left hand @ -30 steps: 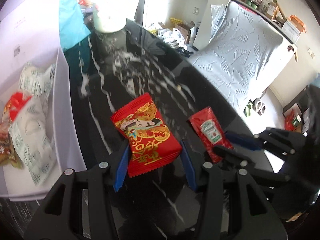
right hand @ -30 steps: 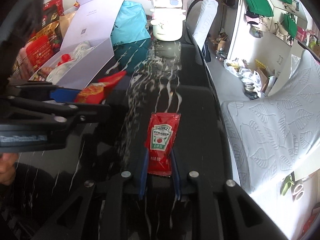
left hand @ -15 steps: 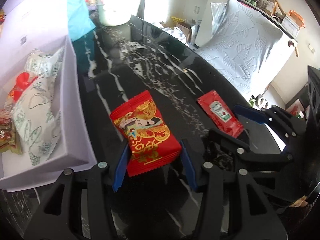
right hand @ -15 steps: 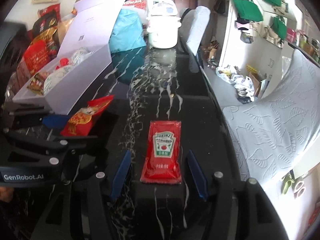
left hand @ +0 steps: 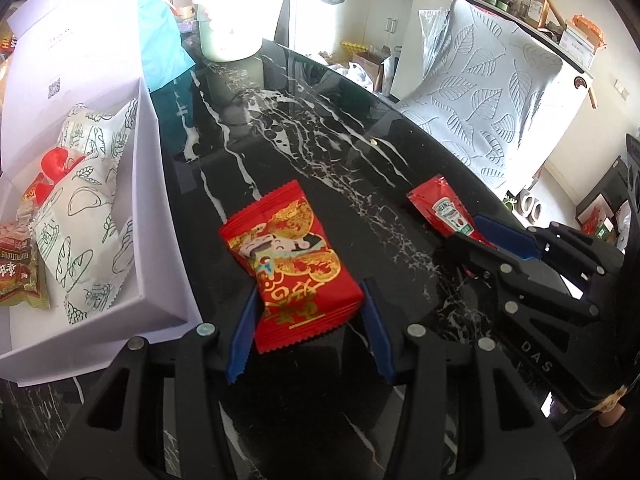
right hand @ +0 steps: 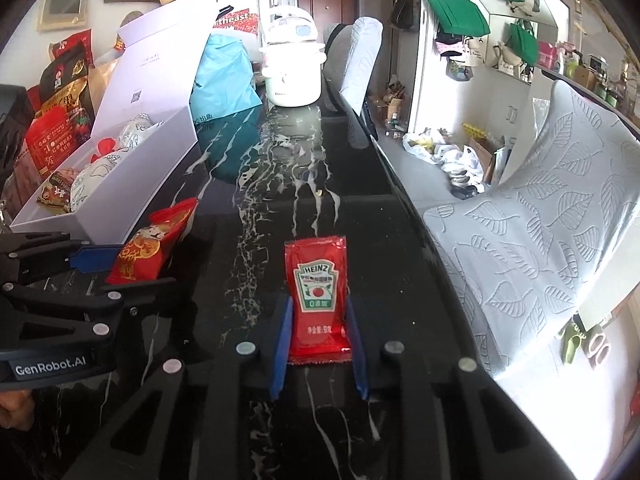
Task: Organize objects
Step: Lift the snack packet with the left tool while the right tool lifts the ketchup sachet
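Observation:
A red and gold snack packet lies between the blue pads of my left gripper; the pads touch its sides. It also shows in the right wrist view. A red Heinz ketchup sachet lies flat on the black marble table between the pads of my right gripper, which have closed against its edges. The sachet also shows in the left wrist view. An open white box with wrapped snacks stands at the left.
A white rice cooker and a blue bag stand at the table's far end. Snack bags are piled behind the box. A grey leaf-patterned chair stands along the table's right edge.
My right gripper opened around the ketchup sachet half a second ago and has now narrowed onto it again. My left gripper keeps the snack packet and has shifted slightly away from the white box.

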Motion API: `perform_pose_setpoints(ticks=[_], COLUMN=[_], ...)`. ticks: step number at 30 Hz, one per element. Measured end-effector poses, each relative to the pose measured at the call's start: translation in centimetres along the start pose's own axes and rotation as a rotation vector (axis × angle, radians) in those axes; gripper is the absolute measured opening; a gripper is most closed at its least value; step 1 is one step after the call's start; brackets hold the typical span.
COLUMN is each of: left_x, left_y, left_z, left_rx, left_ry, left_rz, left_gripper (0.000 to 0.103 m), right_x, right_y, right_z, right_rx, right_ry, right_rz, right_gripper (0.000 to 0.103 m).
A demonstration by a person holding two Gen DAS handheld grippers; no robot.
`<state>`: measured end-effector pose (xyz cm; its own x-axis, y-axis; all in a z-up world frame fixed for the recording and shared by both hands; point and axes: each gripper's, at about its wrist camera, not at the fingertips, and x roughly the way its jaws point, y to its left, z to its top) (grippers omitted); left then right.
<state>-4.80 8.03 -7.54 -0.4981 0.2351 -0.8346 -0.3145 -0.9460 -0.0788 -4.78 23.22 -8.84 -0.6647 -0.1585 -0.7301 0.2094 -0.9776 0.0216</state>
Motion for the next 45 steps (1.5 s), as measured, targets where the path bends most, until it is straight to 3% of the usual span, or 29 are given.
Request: perform_pose_setpoints(ticks=[13,27,45], left_x=[-0.9,-4.0,-9.2], left_y=[-0.8,-0.6,2.4], left_z=[-0.1,-1.2,-4.4], left_rx=[0.015,0.036,-0.042], left_ry=[0.017,-0.017,-0.065], left_rz=[-0.042,-0.007,0.035], left_gripper=[0.048,0.048,0.048], right_x=[-1.7,-4.7,-7.8], right_y=[-1.1,1.1,6.9], right_z=[-0.7,-0.5,0.1], right_rx=[0.087,0.030,-0.100], right_ry=[-0.004,-0.016,-0.046], right_rz=[0.040,0.047,0.146], right_gripper=[0.026,0.026,0.026])
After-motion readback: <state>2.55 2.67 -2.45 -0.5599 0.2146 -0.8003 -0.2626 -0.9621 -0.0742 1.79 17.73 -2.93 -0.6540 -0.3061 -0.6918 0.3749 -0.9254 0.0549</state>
